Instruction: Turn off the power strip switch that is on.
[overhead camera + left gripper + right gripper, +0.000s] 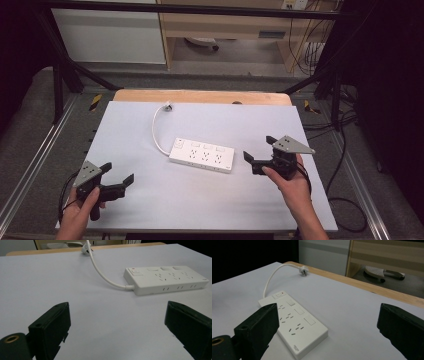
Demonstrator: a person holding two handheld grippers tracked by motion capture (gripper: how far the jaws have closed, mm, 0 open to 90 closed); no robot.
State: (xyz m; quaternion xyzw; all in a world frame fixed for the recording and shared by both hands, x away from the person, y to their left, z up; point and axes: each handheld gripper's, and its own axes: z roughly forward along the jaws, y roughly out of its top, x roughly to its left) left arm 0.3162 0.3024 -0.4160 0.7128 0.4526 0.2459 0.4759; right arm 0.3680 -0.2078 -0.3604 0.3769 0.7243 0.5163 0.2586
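1. The left gripper [116,176] is held low at the near left corner of the table [150,200], jaws wide apart and nothing between them

2. The right gripper [260,156] is poised just beside the right end of the power strip [202,155], jaws likewise spread and empty

3. An approach seems in hand; a short reach to the strip's end is judged next

4. Farther back, the white cord [156,131] is seen curving to its plug [168,105] by the wooden edge [200,96]; nothing is seen barring the way
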